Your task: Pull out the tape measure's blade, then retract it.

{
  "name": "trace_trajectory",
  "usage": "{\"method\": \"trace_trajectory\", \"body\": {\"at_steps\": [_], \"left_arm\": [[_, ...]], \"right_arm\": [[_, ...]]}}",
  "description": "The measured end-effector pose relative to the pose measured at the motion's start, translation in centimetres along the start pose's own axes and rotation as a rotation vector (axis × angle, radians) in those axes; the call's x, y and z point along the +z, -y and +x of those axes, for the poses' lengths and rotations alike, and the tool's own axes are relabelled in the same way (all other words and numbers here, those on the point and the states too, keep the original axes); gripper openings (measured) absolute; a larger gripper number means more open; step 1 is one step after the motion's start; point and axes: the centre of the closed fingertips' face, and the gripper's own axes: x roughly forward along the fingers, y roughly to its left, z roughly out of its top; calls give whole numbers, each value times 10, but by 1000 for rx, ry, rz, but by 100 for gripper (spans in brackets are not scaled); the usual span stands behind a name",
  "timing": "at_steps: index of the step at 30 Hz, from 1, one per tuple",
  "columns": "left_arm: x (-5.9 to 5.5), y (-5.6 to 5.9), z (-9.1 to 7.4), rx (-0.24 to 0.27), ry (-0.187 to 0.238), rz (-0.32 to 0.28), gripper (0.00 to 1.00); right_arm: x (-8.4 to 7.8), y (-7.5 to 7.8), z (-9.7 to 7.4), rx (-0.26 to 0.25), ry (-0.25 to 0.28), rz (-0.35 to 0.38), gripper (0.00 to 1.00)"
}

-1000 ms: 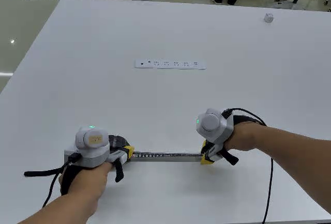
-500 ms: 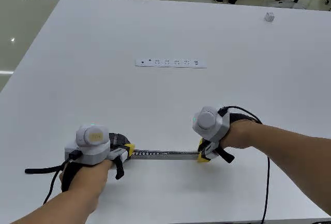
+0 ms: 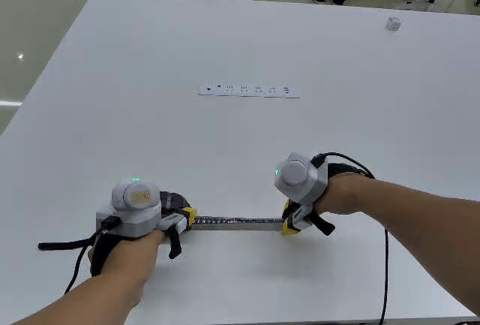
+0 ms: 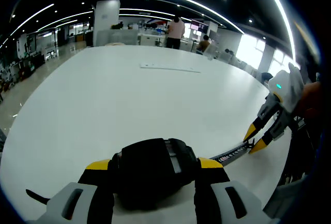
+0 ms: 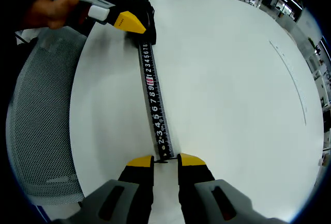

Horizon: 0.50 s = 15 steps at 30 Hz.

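Note:
My left gripper (image 3: 178, 224) is shut on the black tape measure case (image 3: 169, 205) at the table's near left; the case (image 4: 152, 169) sits between its yellow-tipped jaws. The blade (image 3: 236, 224) runs flat on the table from the case to my right gripper (image 3: 288, 227), which is shut on the blade's end hook. In the right gripper view the numbered blade (image 5: 154, 105) stretches from my right gripper (image 5: 165, 160) up to the case (image 5: 146, 13), with about 18 cm showing. The left gripper view has the right gripper (image 4: 260, 140) at the blade's (image 4: 230, 156) far end.
A white power strip (image 3: 247, 90) lies mid-table. A small grey object (image 3: 392, 23) sits at the far right. The white table (image 3: 135, 115) spreads wide around the work. A grey mesh chair (image 5: 36, 110) stands at the near edge. People stand beyond the far edge.
My right gripper has moved left toward the left gripper with the hook in it, and the exposed blade is shorter. The left gripper has stayed in place.

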Motion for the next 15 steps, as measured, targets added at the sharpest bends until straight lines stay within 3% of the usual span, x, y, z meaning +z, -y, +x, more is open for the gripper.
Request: {"method": "trace_trajectory", "body": {"at_steps": [15], "left_arm": [[0, 0, 0, -4, 0, -4, 59]], "right_arm": [[14, -4, 3, -2, 1, -14, 17]]}}
